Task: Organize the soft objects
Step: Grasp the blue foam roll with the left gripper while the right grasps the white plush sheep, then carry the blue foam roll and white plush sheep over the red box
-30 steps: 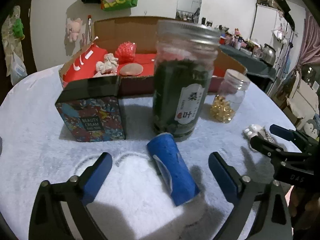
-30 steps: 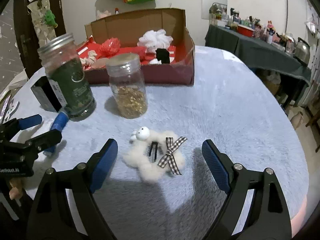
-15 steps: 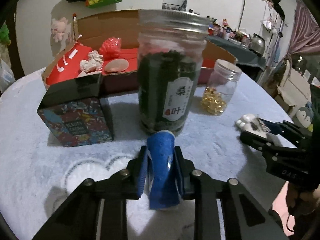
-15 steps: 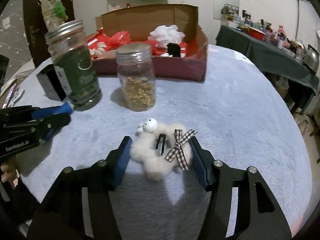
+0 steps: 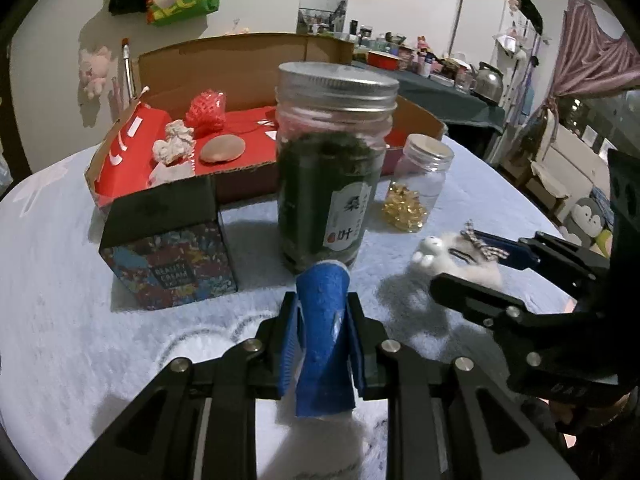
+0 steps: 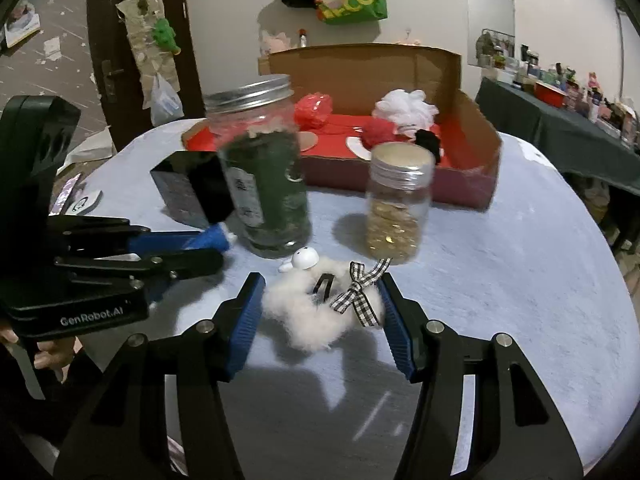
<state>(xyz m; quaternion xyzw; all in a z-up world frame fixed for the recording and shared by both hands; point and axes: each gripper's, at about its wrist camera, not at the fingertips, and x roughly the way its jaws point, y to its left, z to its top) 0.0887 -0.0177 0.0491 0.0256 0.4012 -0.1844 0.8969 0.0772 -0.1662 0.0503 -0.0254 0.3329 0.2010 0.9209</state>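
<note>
A blue soft roll [image 5: 324, 320] sits between the blue pads of my left gripper [image 5: 322, 312], which is shut on it, just in front of the green jar. A fluffy white sheep clip [image 6: 304, 312] with a checked bow is pinched from both sides by my right gripper [image 6: 320, 292]. The clip hangs a little above the pale fleece tablecloth, with its shadow beneath. In the right wrist view the left gripper [image 6: 208, 248] holds the roll [image 6: 216, 238] at the left. The open cardboard box [image 5: 240, 64] with a red lining stands at the back with several soft things in it.
A tall green-filled jar [image 5: 328, 168], a small jar of gold capsules [image 5: 420, 184] and a black patterned box [image 5: 168, 240] stand between the grippers and the cardboard box. Bare tablecloth lies to the right [image 6: 520, 260]. A dark-covered side table stands beyond the table's edge.
Both grippers went from wide open to shut, the left on the blue roll, the right on the sheep clip. The right one has since carried the clip up and closer to the jars.
</note>
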